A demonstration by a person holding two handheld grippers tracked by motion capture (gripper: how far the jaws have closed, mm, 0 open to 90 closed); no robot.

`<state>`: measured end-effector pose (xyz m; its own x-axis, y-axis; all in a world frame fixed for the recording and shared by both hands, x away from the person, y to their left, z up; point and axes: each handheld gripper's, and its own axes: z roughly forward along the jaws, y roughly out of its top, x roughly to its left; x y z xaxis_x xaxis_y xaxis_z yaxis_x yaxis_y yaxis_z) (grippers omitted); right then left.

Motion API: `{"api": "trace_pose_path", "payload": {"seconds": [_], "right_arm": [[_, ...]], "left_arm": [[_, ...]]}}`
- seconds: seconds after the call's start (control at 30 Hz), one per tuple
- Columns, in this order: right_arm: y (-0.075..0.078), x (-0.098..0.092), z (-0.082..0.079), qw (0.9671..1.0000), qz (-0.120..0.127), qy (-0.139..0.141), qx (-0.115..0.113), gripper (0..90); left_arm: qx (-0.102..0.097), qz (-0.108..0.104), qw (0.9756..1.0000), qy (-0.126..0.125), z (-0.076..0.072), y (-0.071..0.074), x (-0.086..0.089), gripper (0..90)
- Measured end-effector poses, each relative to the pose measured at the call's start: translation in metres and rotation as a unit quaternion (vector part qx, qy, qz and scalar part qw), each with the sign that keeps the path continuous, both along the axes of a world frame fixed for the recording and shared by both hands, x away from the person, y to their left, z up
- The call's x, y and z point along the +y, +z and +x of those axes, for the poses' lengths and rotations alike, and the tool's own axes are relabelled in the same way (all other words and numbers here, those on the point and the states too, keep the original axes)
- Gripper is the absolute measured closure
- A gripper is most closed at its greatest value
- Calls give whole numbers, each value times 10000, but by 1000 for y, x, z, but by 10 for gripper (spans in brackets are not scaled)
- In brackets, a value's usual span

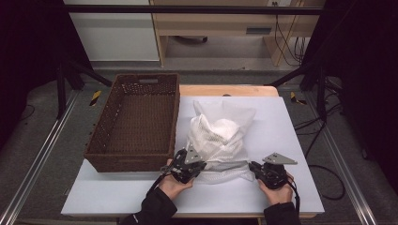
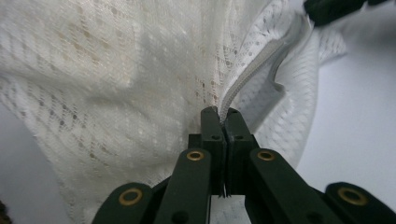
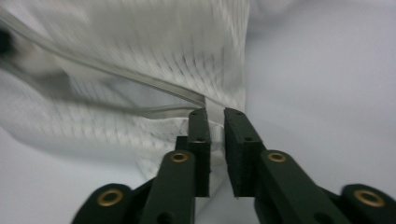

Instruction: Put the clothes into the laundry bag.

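The white mesh laundry bag (image 1: 219, 139) lies at centre frame on the white table (image 1: 277, 140). Your left gripper (image 2: 223, 116) is clamped on its zipper edge (image 2: 261, 63). Your right gripper (image 3: 215, 114) has its jaws slightly apart around the hem, not yet pinching. I'd judge you should close the right gripper, then lift toward the wicker basket (image 1: 136, 123) at upper left.

Black sleeves (image 1: 152, 211), black brass-riveted claws (image 2: 220, 122)

Grey floor (image 1: 42, 154), pale wooden desk (image 1: 211, 23) behind, dark surroundings.
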<state>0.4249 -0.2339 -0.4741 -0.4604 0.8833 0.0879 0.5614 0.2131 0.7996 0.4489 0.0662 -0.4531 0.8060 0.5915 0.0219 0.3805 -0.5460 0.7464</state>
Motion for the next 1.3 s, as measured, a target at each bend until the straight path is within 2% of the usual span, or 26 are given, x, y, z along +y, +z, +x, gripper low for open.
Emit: {"api": "trace_pose_path", "payload": {"seconds": [0.03, 0.13, 0.17, 0.23, 0.3, 0.37, 0.4, 0.47, 0.53, 0.6, 0.63, 0.7, 0.77, 0.83, 0.9, 0.93, 1.0, 1.07, 1.23, 1.27, 1.3], "right_arm": [[6, 0, -1, 9997, 177, -6, -138, 742], [12, 9, 2, 9985, 349, 150, -393, 638], [13, 15, 4, 9977, 396, 306, -467, 594], [15, 27, 7, 9965, 459, 417, -552, 521], [17, 34, 10, 9954, 514, 510, -635, 492], [20, 41, 13, 9943, 626, 583, -635, 482], [20, 45, 15, 9941, 643, 611, -622, 483], [16, 52, 22, 9951, 567, 616, -523, 518], [6, 59, 33, 9979, 333, 438, -336, 601], [-2, 60, 40, 9990, 177, 296, -298, 708], [-5, 60, 44, 9994, 109, 199, -247, 811], [-8, 59, 48, 9997, 64, 97, -227, 900], [-12, 59, 51, 9998, -122, -35, -165, 900], [-13, 56, 50, 9997, -181, -12, -186, 900], [-9, 54, 47, 9996, -157, 23, -243, 900], [-7, 53, 45, 9996, -133, 33, -263, 900], [-3, 48, 39, 9995, -120, 77, -284, 900], [-1, 42, 34, 9996, -97, 118, -229, 900], [-1, 30, 23, 9996, -155, 199, -123, 900], [-1, 30, 22, 9996, -140, 217, -113, 887], [0, 29, 21, 9996, -58, 232, -148, 834]], "left_arm": [[16, 75, 10000, -22, 0, -1, -1, 891], [1, 209, 9998, -52, -1, -3, -1, 892], [41, 220, 9997, -81, 0, -4, -1, 892], [112, 253, 9995, -135, -1, -5, 0, 892], [217, 230, 9991, -274, -6, -3, 1, 893], [163, 206, 9990, -358, -11, 0, 4, 893], [178, 225, 9991, -301, -10, -1, 4, 893], [321, 253, 9991, -130, 1, -11, 0, 893], [372, 163, 9992, -71, 8, -17, -4, 892], [249, 249, 9994, 2, 11, -20, -13, 892], [215, 292, 9993, 50, 13, -20, -15, 892], [131, 292, 9992, 222, 15, -22, -23, 892], [67, 244, 9992, 322, 16, -23, -27, 891], [25, 221, 9992, 323, 15, -23, -27, 889], [-10, 66, 9994, 328, 13, -21, -24, 886], [-62, -97, 9995, 293, 9, -18, -21, 882], [-92, -306, 9991, 277, 4, -12, -15, 845], [-154, -366, 9987, 309, -1, -6, -9, 806], [-115, -551, 9976, 398, -9, -1, 5, 670], [-47, -649, 9970, 418, -11, 0, 11, 645], [-47, -673, 9968, 434, -13, 0, 14, 608]]}}
